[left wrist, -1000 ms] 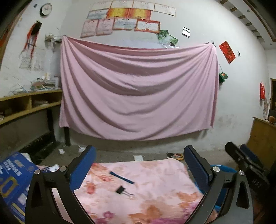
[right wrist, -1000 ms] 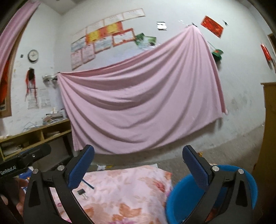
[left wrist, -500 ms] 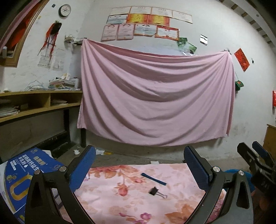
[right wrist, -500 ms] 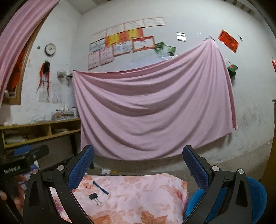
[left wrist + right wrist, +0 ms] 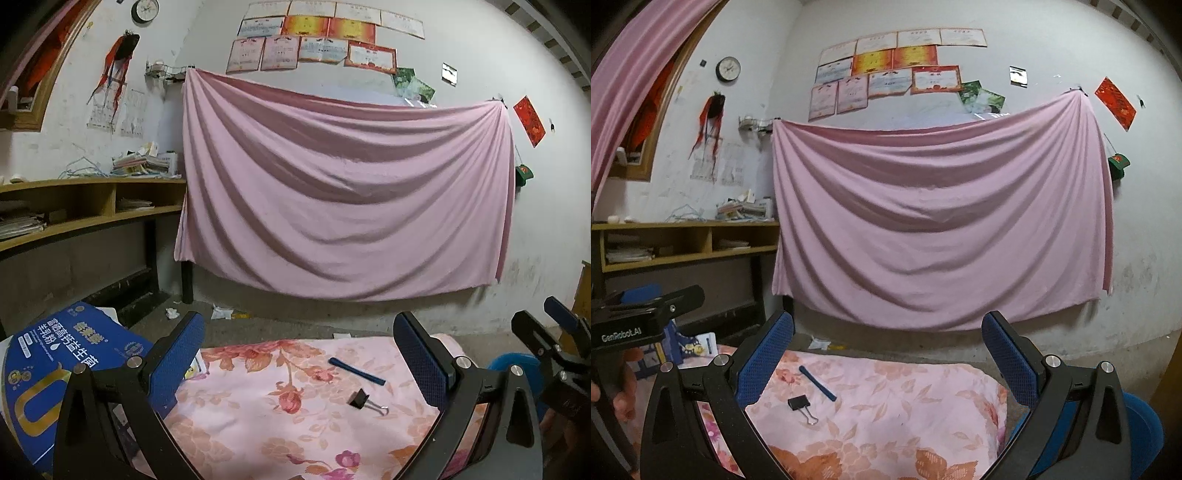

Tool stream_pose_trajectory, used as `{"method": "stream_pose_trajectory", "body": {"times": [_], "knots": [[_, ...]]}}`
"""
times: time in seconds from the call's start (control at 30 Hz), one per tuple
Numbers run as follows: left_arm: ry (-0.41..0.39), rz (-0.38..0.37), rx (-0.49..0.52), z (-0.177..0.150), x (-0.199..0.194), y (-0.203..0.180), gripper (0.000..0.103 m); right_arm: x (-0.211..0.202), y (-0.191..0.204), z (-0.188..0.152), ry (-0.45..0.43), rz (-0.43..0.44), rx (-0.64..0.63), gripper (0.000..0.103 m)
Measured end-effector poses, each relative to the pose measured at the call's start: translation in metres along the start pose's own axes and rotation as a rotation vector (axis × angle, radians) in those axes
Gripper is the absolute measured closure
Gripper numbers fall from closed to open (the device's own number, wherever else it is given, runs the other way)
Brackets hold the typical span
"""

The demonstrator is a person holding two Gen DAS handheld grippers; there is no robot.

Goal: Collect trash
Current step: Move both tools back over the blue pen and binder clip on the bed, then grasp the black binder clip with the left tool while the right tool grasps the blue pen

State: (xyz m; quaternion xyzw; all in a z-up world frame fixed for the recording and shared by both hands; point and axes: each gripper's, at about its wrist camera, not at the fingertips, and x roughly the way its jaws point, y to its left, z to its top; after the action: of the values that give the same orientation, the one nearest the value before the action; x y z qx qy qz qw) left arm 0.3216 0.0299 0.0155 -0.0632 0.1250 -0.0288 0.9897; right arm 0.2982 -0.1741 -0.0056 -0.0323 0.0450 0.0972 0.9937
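We see a big pink sheet (image 5: 343,199) hanging on the wall, and below it a table with a floral cloth (image 5: 280,413). A blue bin (image 5: 1141,424) stands at the right edge of the table, partly hidden behind our right gripper. A blue box (image 5: 55,373) with printed letters lies at the left edge.

On the cloth there are two small things. A thin blue strip (image 5: 356,371) lies flat and slanted. Just beside it, nearer to us, lies a black clip (image 5: 364,400) with wire handles; the two do not touch.

Our left gripper (image 5: 299,365) is wide apart and holds nothing; strip and clip appear between its fingers (image 5: 177,354), above the cloth. Our right gripper (image 5: 886,362) is also wide apart and empty, touching nothing.
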Motion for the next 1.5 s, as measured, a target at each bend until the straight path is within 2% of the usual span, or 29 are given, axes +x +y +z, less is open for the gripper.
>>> {"method": "stream_pose_trajectory", "body": {"times": [0.13, 0.33, 0.4, 0.43, 0.53, 0.63, 0.67, 0.7, 0.77, 0.8, 0.83, 1.0, 1.2, 1.33, 1.5], "knots": [[0.075, -0.016, -0.001, -0.003, 0.013, 0.004, 0.003, 0.008, -0.002, -0.001, 0.047, 0.018, 0.012, 0.000], [0.263, -0.025, 0.000, -0.017, 0.043, 0.002, 0.003, 0.043, -0.005, -0.011, 0.224, 0.069, -0.028, 0.003], [0.306, -0.020, -0.016, -0.021, 0.049, 0.003, 0.003, 0.058, -0.008, -0.015, 0.302, 0.096, -0.016, 0.009], [0.320, -0.015, -0.026, -0.022, 0.052, 0.003, 0.004, 0.067, -0.008, -0.019, 0.347, 0.114, -0.009, 0.019], [0.376, -0.016, -0.052, -0.026, 0.062, 0.007, 0.004, 0.091, -0.008, -0.026, 0.459, 0.178, -0.005, 0.030], [0.429, -0.033, -0.101, -0.031, 0.072, 0.012, 0.005, 0.118, -0.002, -0.033, 0.556, 0.238, -0.025, 0.051], [0.440, -0.038, -0.120, -0.032, 0.075, 0.016, 0.005, 0.128, 0.001, -0.035, 0.590, 0.262, -0.032, 0.054], [0.446, -0.041, -0.130, -0.032, 0.076, 0.016, 0.008, 0.135, 0.005, -0.037, 0.611, 0.280, -0.038, 0.056], [0.464, -0.047, -0.134, -0.032, 0.080, 0.015, 0.017, 0.148, 0.013, -0.042, 0.655, 0.318, -0.069, 0.065], [0.479, -0.051, -0.129, -0.033, 0.082, 0.014, 0.024, 0.152, 0.017, -0.044, 0.676, 0.333, -0.091, 0.067], [0.492, -0.054, -0.124, -0.033, 0.084, 0.012, 0.030, 0.156, 0.020, -0.047, 0.692, 0.346, -0.109, 0.070], [0.524, -0.083, -0.107, -0.035, 0.091, 0.005, 0.041, 0.173, 0.030, -0.055, 0.756, 0.397, -0.148, 0.074], [0.558, -0.141, -0.066, -0.037, 0.106, -0.005, 0.055, 0.185, 0.040, -0.064, 0.820, 0.430, -0.212, 0.089], [0.588, -0.183, -0.028, -0.042, 0.115, -0.017, 0.057, 0.182, 0.037, -0.065, 0.828, 0.430, -0.224, 0.098], [0.645, -0.228, 0.019, -0.050, 0.128, -0.034, 0.057, 0.172, 0.020, -0.065, 0.849, 0.407, -0.192, 0.098]]}}
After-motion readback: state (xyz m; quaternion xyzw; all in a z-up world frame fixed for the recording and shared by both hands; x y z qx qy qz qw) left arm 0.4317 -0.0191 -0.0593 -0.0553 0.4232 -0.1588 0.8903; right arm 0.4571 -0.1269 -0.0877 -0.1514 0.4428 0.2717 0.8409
